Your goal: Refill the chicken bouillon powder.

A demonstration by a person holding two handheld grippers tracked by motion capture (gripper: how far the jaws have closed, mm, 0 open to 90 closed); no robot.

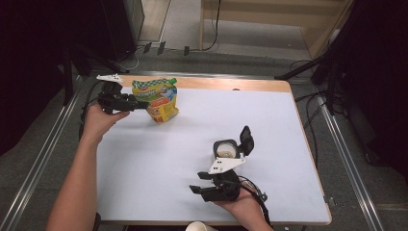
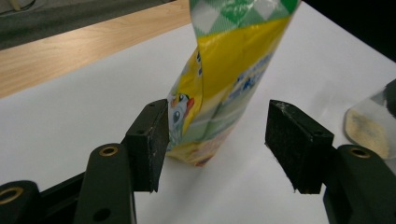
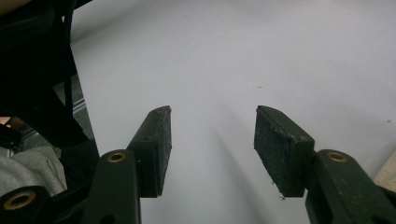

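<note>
Mostly bare white tabletop point(image 1: 159, 159) (wooden far edge point(image 1: 231, 84)), grey floor point(image 1: 231, 60) beyond.

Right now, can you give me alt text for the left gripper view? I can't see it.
A yellow-and-green pouch stands upright on the white table between the open jaws of the left gripper. The left pad looks to be at or near the pouch's edge; the right pad is clear of it.
</note>
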